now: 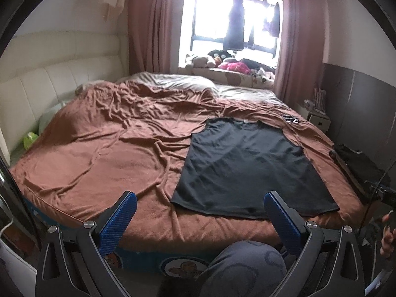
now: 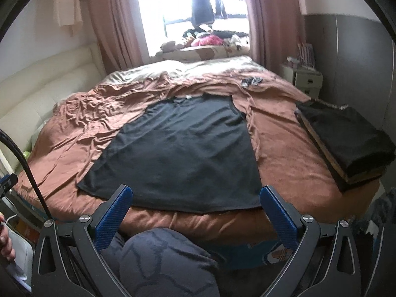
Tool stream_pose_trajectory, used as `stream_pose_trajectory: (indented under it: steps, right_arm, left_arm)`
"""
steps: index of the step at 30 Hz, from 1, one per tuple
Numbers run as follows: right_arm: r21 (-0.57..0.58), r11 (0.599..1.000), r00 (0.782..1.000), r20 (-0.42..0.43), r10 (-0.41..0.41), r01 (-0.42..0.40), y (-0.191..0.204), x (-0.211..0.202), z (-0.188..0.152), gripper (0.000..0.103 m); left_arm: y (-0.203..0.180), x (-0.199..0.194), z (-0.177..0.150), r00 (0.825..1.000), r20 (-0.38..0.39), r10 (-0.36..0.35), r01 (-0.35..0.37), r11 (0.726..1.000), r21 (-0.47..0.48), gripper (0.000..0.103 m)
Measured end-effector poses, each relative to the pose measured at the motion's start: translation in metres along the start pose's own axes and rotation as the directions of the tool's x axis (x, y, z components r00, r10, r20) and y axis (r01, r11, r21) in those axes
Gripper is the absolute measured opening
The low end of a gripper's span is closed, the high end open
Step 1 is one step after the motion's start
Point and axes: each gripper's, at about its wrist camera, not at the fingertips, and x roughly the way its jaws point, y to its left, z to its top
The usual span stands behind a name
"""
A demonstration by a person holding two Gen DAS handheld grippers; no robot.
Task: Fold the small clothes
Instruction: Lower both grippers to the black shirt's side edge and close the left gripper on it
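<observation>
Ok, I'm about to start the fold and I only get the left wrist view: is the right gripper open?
Observer: Yes. The right gripper is wide open with nothing between its fingers, and it faces the near hem of the shirt.
Operator: There's something dark cut off at my right edge. What is it?
Observer: A stack of folded dark clothes at the right edge of the bed. It lies apart from the shirt, with bare sheet between them.
</observation>
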Motion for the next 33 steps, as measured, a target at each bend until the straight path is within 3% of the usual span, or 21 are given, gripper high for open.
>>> stream_pose_trajectory:
  steps: [4,13,21,25,30,33]
  right_arm:
    - [0.026,1.000,1.000,-0.027,-0.010,0.010,-0.015,0.014,0.008,0.103]
    - [0.028,0.999,0.999,-0.017,-0.028,0.028,-0.039,0.032,0.018,0.102]
    - [0.072,0.997,1.000,-0.025,-0.002,0.004,-0.064,0.056,0.011,0.098]
    - [0.082,0.997,0.996,-0.085,0.010,-0.003,-0.076,0.075,0.007,0.081]
    - [0.122,0.993,0.989,-0.150,0.009,0.009,-0.090,0.096,0.007,0.075]
    - [0.149,0.989,0.983,-0.181,0.009,0.018,-0.095,0.106,0.010,0.067]
  left_arm:
    - [0.009,0.022,0.003,0.999,-0.039,-0.024,0.023,0.999,-0.034,0.102]
    - [0.030,0.076,0.001,0.985,-0.159,-0.065,0.048,0.993,-0.110,0.077]
    - [0.052,0.129,-0.006,0.957,-0.260,-0.128,0.079,0.979,-0.190,0.058]
    - [0.059,0.152,-0.009,0.944,-0.298,-0.142,0.083,0.976,-0.202,0.048]
    - [0.065,0.180,-0.015,0.926,-0.350,-0.138,0.064,0.975,-0.214,0.042]
    - [0.069,0.195,-0.017,0.919,-0.370,-0.136,0.060,0.976,-0.210,0.040]
